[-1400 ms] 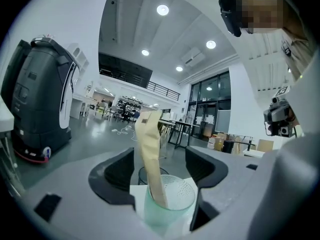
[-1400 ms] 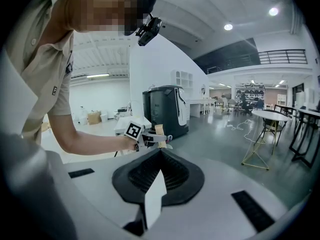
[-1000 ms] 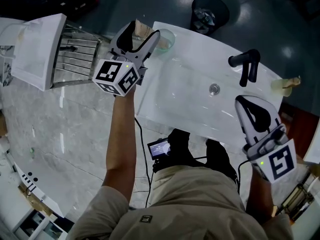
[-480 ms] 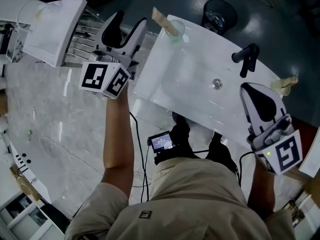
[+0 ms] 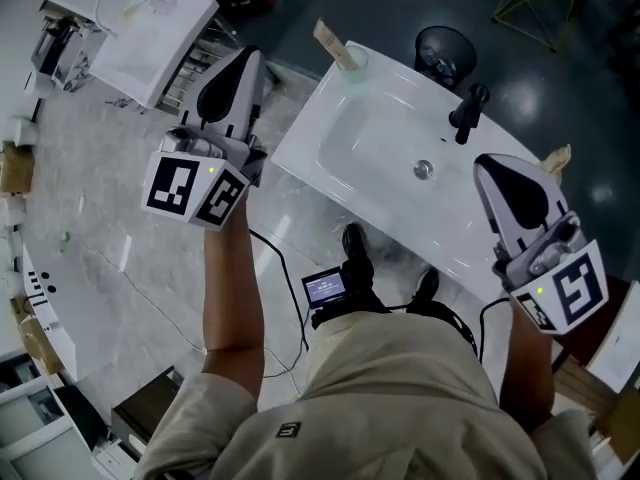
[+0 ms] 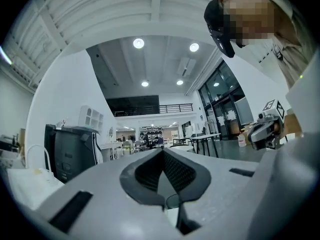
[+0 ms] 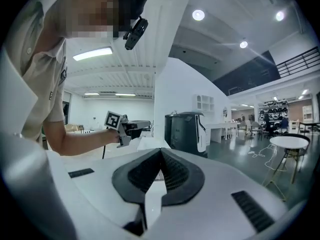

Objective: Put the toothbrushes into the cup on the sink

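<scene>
A clear cup (image 5: 353,64) stands on the far left corner of the white sink (image 5: 372,118). A beige toothbrush (image 5: 331,42) sticks out of it, leaning left. My left gripper (image 5: 243,60) hangs over the floor left of the sink, apart from the cup, and is shut with nothing in it. The left gripper view shows its pads (image 6: 162,159) pressed together and empty. My right gripper (image 5: 498,171) hovers over the sink's near right edge, shut and empty, as its own view (image 7: 160,156) confirms. A second beige object (image 5: 556,158) lies at the sink's far right end.
A black faucet (image 5: 466,111) and a drain (image 5: 423,170) are on the sink. A dark trash bin (image 5: 445,46) stands behind it. A white panel (image 5: 160,26) on a wire rack (image 5: 188,80) is at the left. A small camera (image 5: 325,290) with cables lies on the floor.
My left gripper drew back left from the cup, leaving the toothbrush in it, and its jaws closed. The right gripper stayed shut near the sink's right side.
</scene>
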Demonstrator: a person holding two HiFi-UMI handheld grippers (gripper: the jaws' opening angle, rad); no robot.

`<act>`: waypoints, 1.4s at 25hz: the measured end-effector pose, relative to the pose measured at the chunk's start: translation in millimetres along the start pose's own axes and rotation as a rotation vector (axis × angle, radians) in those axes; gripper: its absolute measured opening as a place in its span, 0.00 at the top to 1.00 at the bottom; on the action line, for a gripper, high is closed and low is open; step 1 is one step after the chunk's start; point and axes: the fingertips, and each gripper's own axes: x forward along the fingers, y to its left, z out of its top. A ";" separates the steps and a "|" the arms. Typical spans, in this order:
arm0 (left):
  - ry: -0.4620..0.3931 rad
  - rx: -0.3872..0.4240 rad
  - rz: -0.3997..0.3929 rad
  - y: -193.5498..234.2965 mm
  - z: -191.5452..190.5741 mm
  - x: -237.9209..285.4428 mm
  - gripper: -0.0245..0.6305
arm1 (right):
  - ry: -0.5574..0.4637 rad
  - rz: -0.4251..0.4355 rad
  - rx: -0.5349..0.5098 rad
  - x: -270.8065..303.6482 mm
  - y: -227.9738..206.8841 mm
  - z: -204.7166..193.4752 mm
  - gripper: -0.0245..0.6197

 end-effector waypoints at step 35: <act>0.031 0.044 -0.042 -324.9 129.7 -167.1 0.96 | 0.000 0.217 -0.123 -217.2 92.6 56.1 0.96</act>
